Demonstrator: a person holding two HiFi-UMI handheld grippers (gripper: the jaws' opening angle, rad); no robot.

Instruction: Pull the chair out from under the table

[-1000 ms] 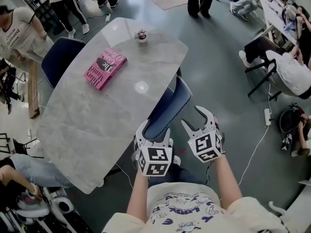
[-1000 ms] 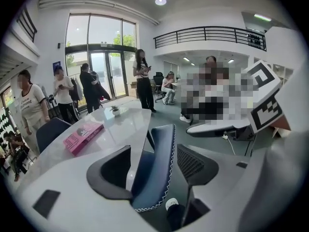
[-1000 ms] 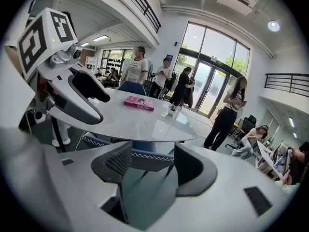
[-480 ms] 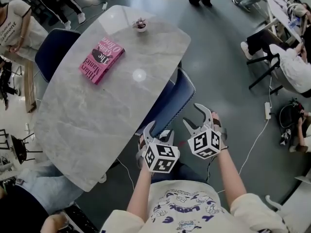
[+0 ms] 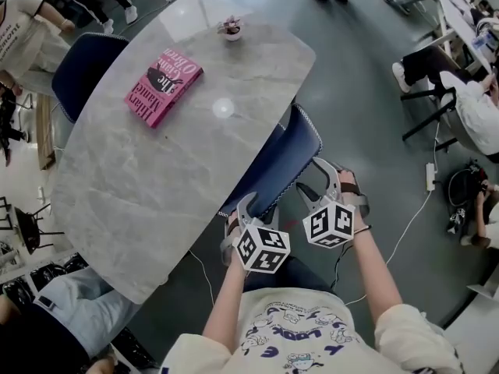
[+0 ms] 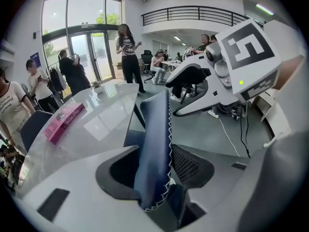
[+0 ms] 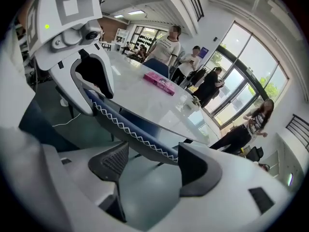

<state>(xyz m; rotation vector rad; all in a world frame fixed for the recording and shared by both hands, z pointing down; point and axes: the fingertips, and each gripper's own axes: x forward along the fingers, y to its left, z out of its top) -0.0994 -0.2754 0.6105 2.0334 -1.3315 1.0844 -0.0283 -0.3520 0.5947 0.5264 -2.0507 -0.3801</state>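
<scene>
- Chair: blue, tucked in at the right-hand long edge of the table, seat beneath the top. The long axis of its backrest runs parallel to that edge, front facing the table.
- Left gripper: jaws, just closing, clamp the backrest's near end.
- Right gripper: jaws, just opening, stand wide astride the backrest's top edge, not pressing it.
- Pink book: lies on the far half of the grey table.

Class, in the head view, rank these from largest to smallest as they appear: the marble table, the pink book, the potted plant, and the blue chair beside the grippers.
1. marble table
2. blue chair, partly hidden under the table
3. pink book
4. potted plant, farthest away but clearly smallest
</scene>
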